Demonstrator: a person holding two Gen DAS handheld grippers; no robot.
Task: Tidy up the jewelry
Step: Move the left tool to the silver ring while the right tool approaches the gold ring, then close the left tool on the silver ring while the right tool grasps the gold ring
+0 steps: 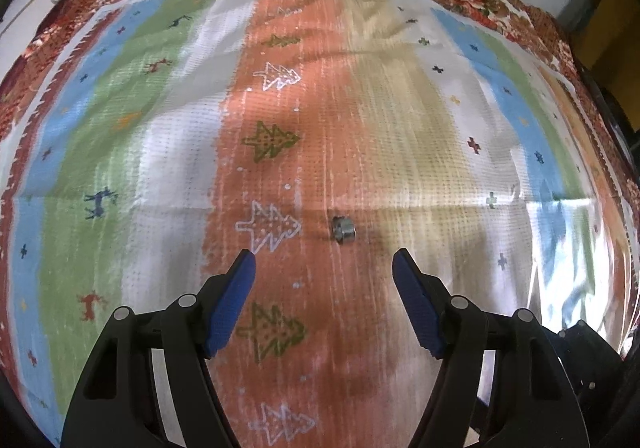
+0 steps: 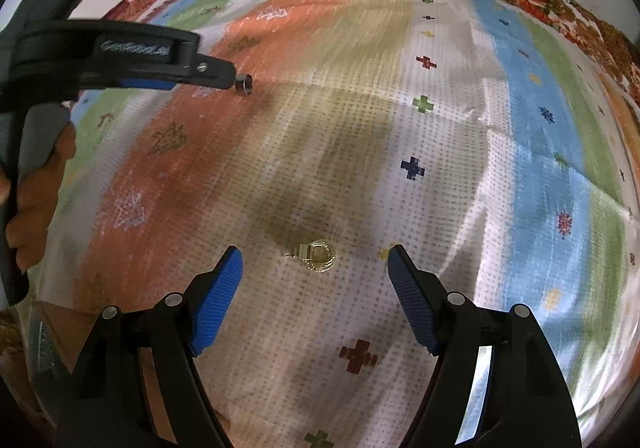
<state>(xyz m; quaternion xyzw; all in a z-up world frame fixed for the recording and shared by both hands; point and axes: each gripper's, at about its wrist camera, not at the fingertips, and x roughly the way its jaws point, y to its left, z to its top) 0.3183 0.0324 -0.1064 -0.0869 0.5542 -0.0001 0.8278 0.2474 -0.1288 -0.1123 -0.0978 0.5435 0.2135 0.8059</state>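
Your left gripper stands open — nothing between its blue pads. The silver ring lies on the striped cloth just beyond the fingertips, at 12 o'clock, untouched. Your right gripper is likewise open, empty. The gold ring rests on the cloth between its fingertips, clear of both pads. In the right wrist view, your left gripper sits at 10 o'clock, its tip just beside the silver ring.
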